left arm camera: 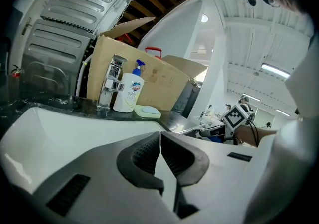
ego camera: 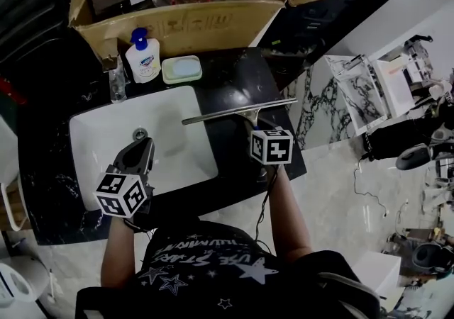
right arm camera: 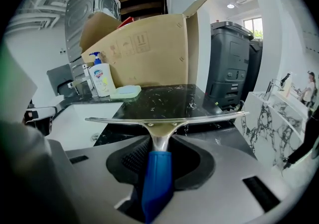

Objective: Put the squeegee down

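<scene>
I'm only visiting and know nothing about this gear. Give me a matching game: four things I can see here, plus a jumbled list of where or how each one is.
Things:
1. squeegee
2. left claw
3. soap bottle
4. cardboard box

States:
A. stands beside the tap
B. flaps open, behind the sink
C. shut, empty
D. blue handle gripped in the right claw

Pairs: 1-D, 2-C, 3-A, 4-B
</scene>
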{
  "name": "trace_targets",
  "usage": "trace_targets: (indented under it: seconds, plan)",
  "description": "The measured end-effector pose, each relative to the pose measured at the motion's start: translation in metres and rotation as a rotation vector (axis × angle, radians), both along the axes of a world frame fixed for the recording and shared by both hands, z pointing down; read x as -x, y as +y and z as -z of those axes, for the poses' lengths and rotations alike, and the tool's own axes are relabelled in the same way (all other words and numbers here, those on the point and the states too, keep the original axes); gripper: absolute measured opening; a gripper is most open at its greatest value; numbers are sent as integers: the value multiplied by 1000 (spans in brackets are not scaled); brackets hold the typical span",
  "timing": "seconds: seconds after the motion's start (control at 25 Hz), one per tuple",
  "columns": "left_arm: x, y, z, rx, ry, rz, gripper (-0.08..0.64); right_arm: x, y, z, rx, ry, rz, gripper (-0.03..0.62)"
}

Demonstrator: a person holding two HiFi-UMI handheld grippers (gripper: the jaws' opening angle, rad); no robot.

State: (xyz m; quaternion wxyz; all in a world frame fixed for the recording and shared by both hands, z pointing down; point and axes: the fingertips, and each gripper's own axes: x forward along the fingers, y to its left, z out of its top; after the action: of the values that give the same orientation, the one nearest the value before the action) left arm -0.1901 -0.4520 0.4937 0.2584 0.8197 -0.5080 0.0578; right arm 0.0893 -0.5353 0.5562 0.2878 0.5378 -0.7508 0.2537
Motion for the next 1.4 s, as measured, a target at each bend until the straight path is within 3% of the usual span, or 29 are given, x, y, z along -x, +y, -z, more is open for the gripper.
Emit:
trace_targets:
  seconds: [0.8,1.2,1.4]
  plan:
    - [-2,-5,-7,12,15,-7,21,-1,-8,-11,37,32,-6,140]
    - [-9,21,11,-28,6,11,21,-4,13,13,-68,6,16,149]
    - [-15,44,27,-56,-5,29,21,-15,31,41,-154,-3,-17,149]
